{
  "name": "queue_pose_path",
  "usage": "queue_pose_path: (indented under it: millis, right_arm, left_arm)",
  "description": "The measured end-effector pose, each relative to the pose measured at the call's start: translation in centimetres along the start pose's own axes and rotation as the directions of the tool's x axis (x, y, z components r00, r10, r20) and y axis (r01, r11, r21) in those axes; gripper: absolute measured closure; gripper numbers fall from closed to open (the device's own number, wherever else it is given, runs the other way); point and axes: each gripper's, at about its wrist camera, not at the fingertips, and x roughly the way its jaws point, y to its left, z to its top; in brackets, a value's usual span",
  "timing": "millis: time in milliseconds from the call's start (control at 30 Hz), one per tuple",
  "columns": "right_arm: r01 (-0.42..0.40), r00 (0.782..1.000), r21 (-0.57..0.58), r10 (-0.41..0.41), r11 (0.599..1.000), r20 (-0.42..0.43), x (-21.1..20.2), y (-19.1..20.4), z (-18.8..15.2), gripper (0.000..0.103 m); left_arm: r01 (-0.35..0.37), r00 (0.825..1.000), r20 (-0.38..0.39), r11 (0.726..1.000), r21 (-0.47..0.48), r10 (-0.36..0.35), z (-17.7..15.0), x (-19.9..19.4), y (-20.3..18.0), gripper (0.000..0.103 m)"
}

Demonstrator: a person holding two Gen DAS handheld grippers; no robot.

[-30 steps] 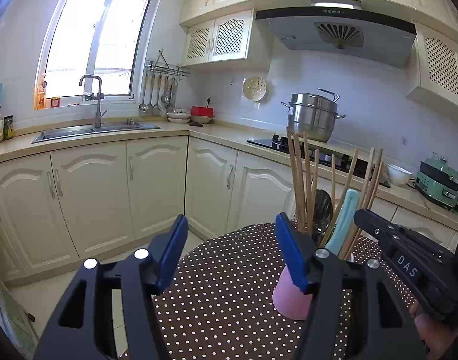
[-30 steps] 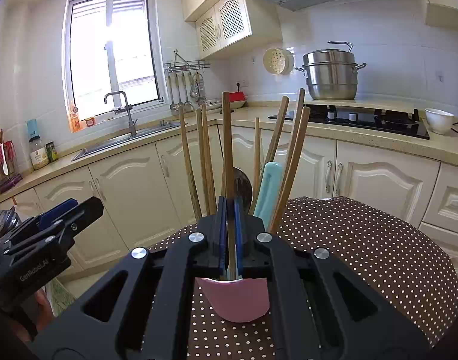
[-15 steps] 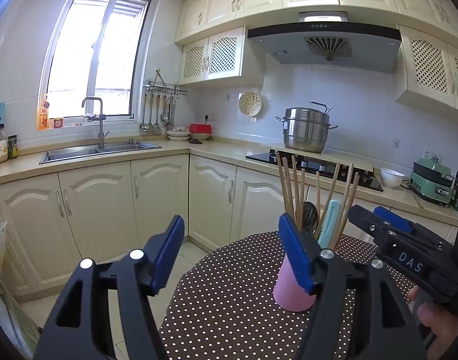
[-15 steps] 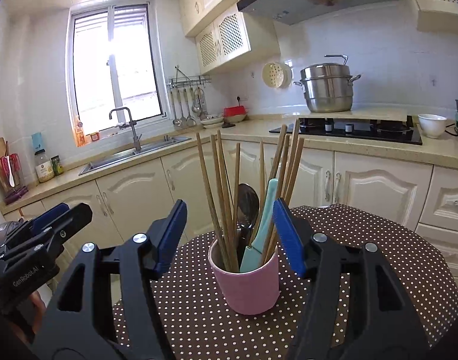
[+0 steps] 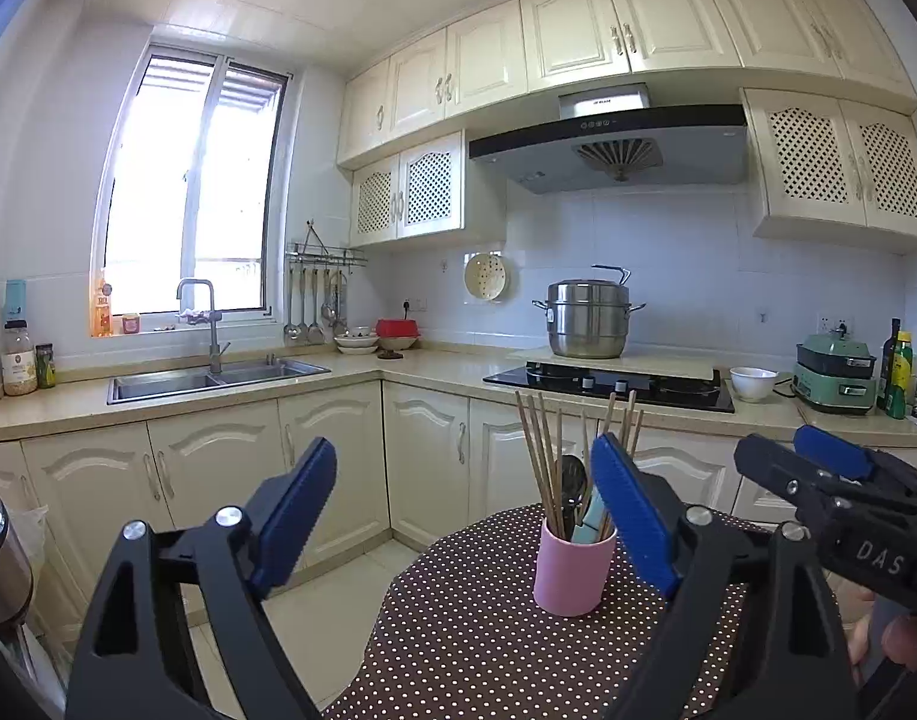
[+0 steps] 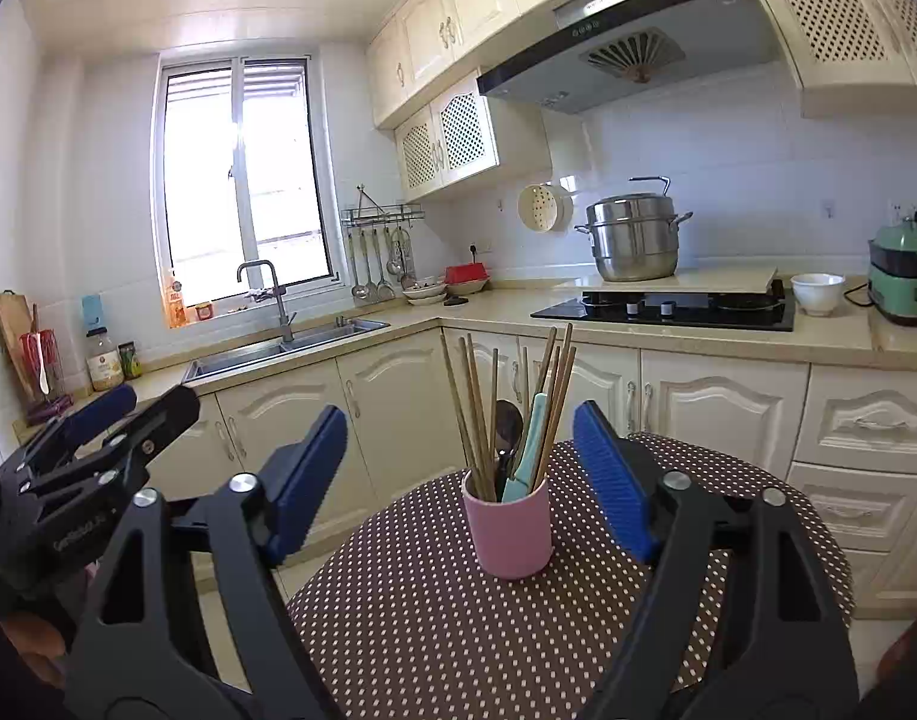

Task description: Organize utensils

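Observation:
A pink cup (image 6: 508, 533) stands upright on the round polka-dot table (image 6: 434, 630). It holds several wooden chopsticks (image 6: 473, 408), a metal spoon (image 6: 509, 423) and a light blue utensil (image 6: 527, 450). The cup also shows in the left wrist view (image 5: 569, 570). My right gripper (image 6: 461, 480) is open and empty, pulled back from the cup, which sits between its jaws in view. My left gripper (image 5: 464, 516) is open and empty, to the left of the cup and back from it. The right gripper shows at the right of the left wrist view (image 5: 818, 474).
Cream kitchen cabinets (image 6: 386, 408) run behind the table. A sink (image 6: 284, 345) lies at the left, a black hob (image 6: 668, 306) with a steel pot (image 6: 632, 237) at the right. A white bowl (image 6: 817, 293) and a green appliance (image 6: 905, 282) stand on the counter.
My right gripper was shut on a chopstick above the cup; it opened, left it in the cup and drew back. Both grippers have moved away from the cup and tilted up.

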Motion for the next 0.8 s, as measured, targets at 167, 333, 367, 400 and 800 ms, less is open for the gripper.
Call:
queue_pose_path:
  millis: [167,333,367,400,800]
  right_arm:
    - [0.039,0.998,-0.054,-0.037,0.998,0.041,-4.7,2.4,0.1,0.018]
    - [0.085,0.993,-0.134,-0.073,0.987,0.093,-7.7,4.1,-0.2,0.016]
    - [0.095,0.991,-0.146,-0.08,0.985,0.105,-8.1,4.3,-0.1,0.015]
    - [0.106,0.989,-0.154,-0.089,0.982,0.114,-8.5,4.4,-0.1,0.015]
    - [0.123,0.986,-0.152,-0.104,0.981,0.127,-9.6,4.1,-0.1,0.014]
  left_arm:
    - [0.025,1.0,0.01,1.0,0.013,-0.025,0.2,-3.9,-0.5,0.013]
    - [0.032,0.999,0.027,0.999,0.009,-0.033,0.4,-6.4,-0.8,0.013]
    - [0.031,0.999,0.036,0.999,0.008,-0.031,0.4,-6.7,-0.9,0.012]
    - [0.032,0.999,0.043,0.999,0.007,-0.032,0.5,-7.1,-1.1,0.012]
    - [0.011,0.999,0.053,1.0,0.016,-0.011,0.3,-7.9,-1.9,0.012]
